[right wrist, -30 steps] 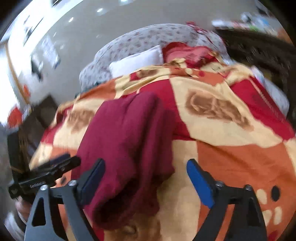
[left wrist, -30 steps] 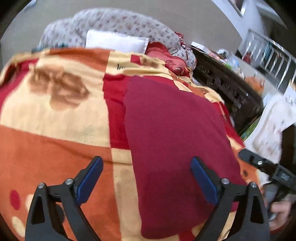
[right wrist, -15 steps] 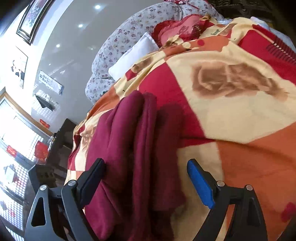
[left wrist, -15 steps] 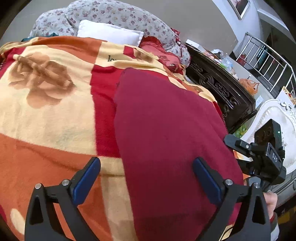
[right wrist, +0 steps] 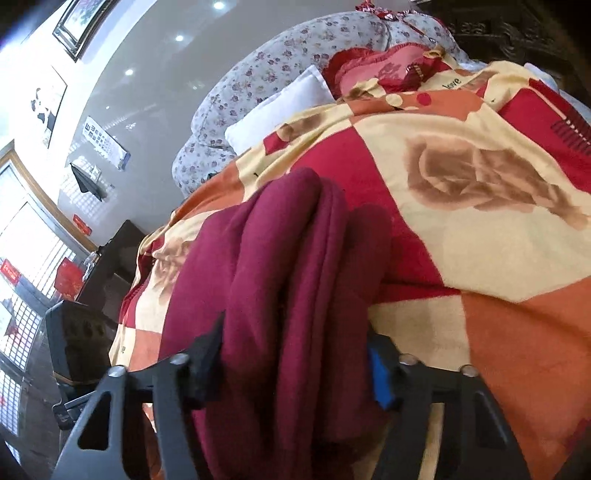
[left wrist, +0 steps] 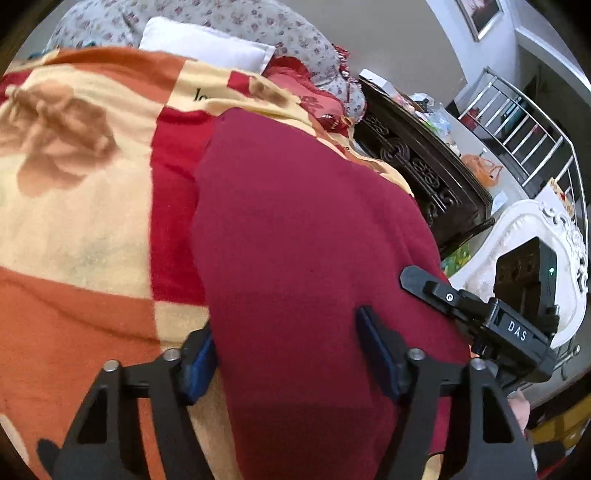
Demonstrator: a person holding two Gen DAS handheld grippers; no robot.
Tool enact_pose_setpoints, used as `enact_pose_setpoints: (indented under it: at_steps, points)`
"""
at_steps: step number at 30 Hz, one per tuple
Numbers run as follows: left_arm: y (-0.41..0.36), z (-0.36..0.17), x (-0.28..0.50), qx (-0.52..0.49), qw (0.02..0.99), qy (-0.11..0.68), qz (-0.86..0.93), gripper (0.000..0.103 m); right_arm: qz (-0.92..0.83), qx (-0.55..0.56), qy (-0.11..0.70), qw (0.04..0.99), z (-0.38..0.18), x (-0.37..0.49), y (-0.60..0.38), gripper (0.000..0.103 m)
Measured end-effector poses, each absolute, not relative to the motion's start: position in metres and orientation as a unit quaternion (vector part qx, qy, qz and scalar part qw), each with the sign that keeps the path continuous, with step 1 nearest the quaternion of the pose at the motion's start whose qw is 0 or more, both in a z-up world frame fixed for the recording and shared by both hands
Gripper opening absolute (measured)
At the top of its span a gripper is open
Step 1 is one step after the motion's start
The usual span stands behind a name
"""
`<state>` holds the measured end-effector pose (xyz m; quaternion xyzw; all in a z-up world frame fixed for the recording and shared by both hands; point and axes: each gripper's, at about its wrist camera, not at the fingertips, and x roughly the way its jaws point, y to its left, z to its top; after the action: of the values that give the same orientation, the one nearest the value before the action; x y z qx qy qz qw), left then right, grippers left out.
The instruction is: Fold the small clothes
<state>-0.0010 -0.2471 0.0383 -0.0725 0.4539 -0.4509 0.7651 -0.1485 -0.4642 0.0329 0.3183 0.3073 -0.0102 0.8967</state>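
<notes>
A matt, finely napped knit is being shown by the maroon garment (left wrist: 306, 229), its layered edges looking soft and thick in the right wrist view (right wrist: 280, 280). Fuzzy, slightly pilled fleece is being displayed by the patterned blanket (left wrist: 85, 229). Smooth white cloth is being seen on the pillow (left wrist: 207, 46), and thin printed cotton on the floral cover (left wrist: 258, 22). Dark carved wood with a dull sheen is being presented by the cabinet (left wrist: 421, 166). Matt black plastic arms, bright metal rivets and blue rubbery pads are being shown by the left gripper (left wrist: 291, 354) and right gripper (right wrist: 295, 365).
</notes>
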Motion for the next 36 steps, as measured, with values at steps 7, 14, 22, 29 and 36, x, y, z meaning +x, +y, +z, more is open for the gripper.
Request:
enact_pose_setpoints:
  at_steps: [7,14,22,29,36]
  points:
    - [-0.218,0.065,-0.020,-0.059,0.769,0.455,-0.445,0.053,0.009,0.320,0.294,0.901,0.054,-0.164,-0.444,0.053]
    - [-0.160,0.080,-0.042,-0.059,0.764,0.477,-0.431,0.053,0.018,0.315,0.313,0.896,0.072,-0.184,-0.390,0.052]
    - [-0.093,0.081,-0.081,-0.042,0.770,0.485,-0.412,0.053,0.051,0.322,0.335,0.884,0.069,-0.212,-0.325,0.052]
    - [-0.078,0.041,-0.089,-0.016,0.775,0.508,-0.375,0.057,0.030,0.298,0.397,0.868,0.032,-0.204,-0.299,0.060]
    - [-0.067,0.066,-0.109,0.027,0.834,0.441,-0.329,0.066,-0.010,0.209,0.359,0.909,0.071,-0.232,-0.286,0.060]
